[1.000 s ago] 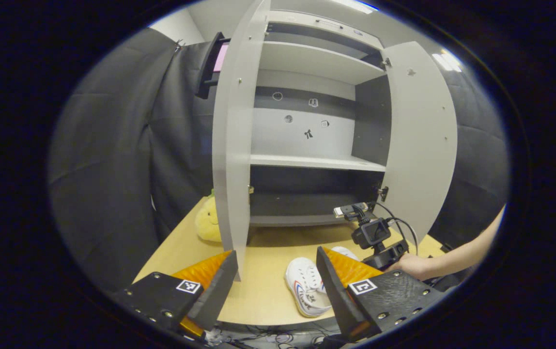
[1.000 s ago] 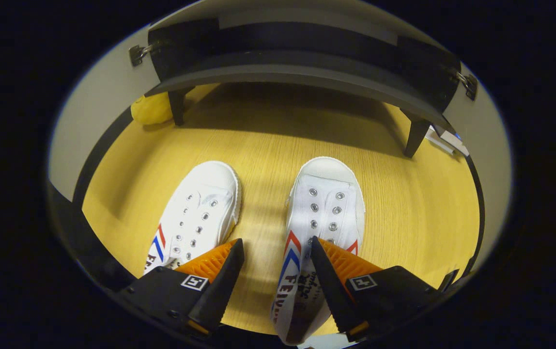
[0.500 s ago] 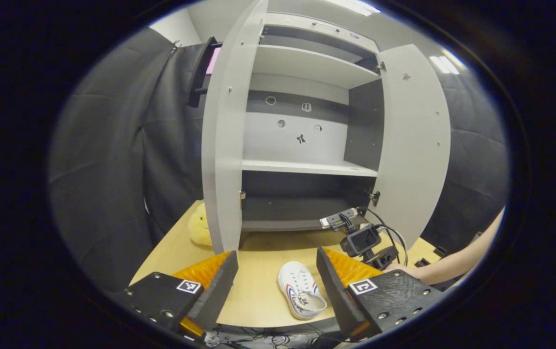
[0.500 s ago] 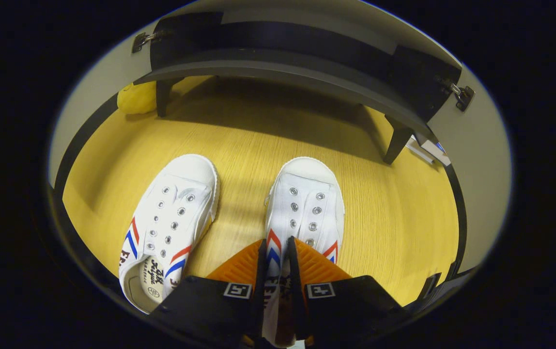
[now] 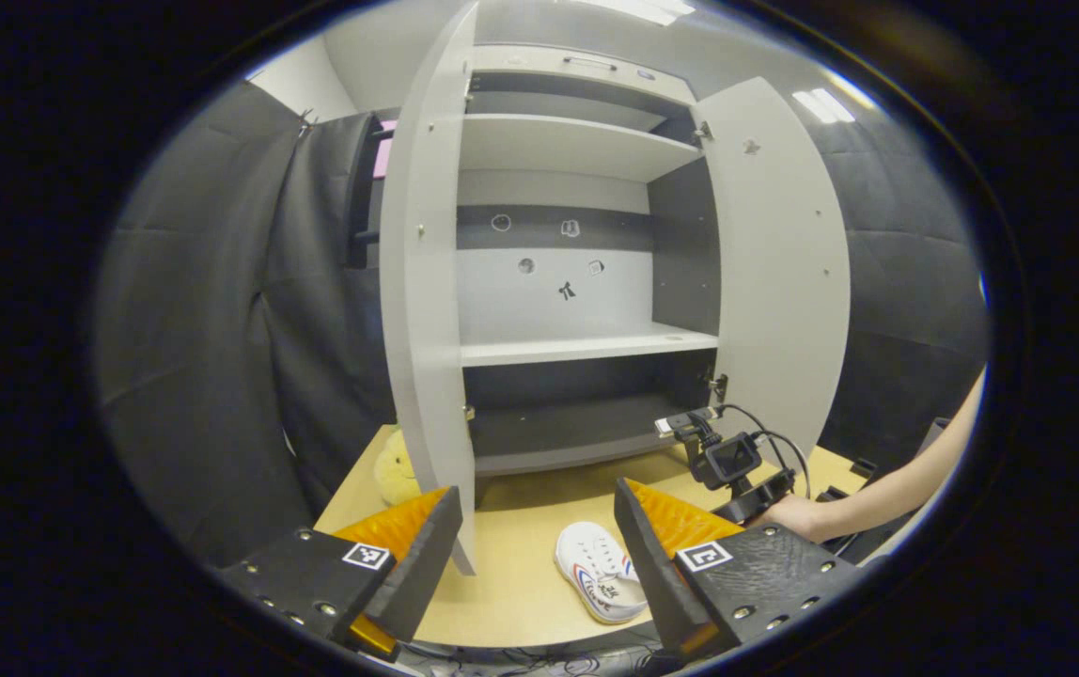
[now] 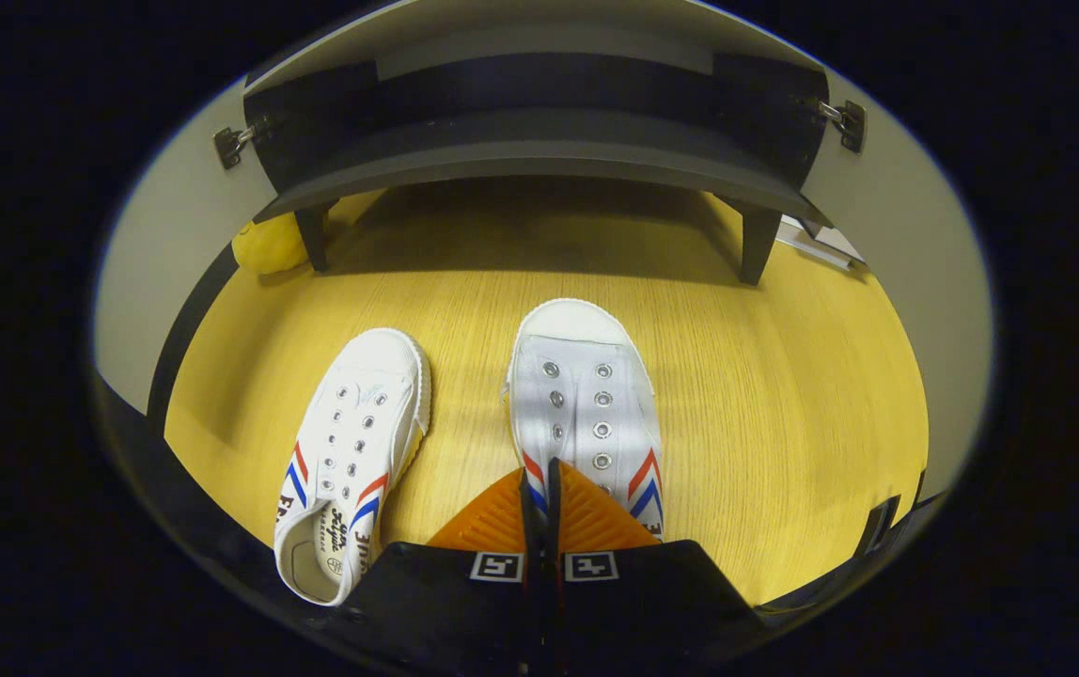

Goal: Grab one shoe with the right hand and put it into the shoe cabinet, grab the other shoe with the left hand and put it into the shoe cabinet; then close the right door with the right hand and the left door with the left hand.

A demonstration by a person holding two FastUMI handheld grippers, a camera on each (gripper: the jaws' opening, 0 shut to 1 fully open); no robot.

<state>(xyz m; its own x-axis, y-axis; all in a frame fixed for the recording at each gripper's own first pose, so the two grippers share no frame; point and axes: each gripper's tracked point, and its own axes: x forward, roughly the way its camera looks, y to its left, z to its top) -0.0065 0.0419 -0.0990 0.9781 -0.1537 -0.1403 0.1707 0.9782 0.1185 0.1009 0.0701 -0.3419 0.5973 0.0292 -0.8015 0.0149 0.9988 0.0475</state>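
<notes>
**Two shoes out, one in the grip**

Both shoes sit on the tabletop (image 6: 784, 395), so nothing is shelved yet. In the right gripper view, the right tool (image 6: 539, 489) is clenched on the side wall of the right-hand shoe (image 6: 585, 395), both fingers pressing its thin canvas edge near the opening. The other shoe (image 6: 351, 461) lies just beside it, untouched, toe pointing toward the cabinet. Each is white canvas with metal eyelets, no laces, and red and blue chevrons on the side.

In the left gripper view, the left tool (image 5: 535, 527) hangs released, holding nothing. Beyond it stands the cabinet (image 5: 586, 348), its left door (image 5: 422, 310) and right door (image 5: 779, 273) wide open, shelves bare. I judge one grasp made; left are the lift, both placements and both doors.
</notes>
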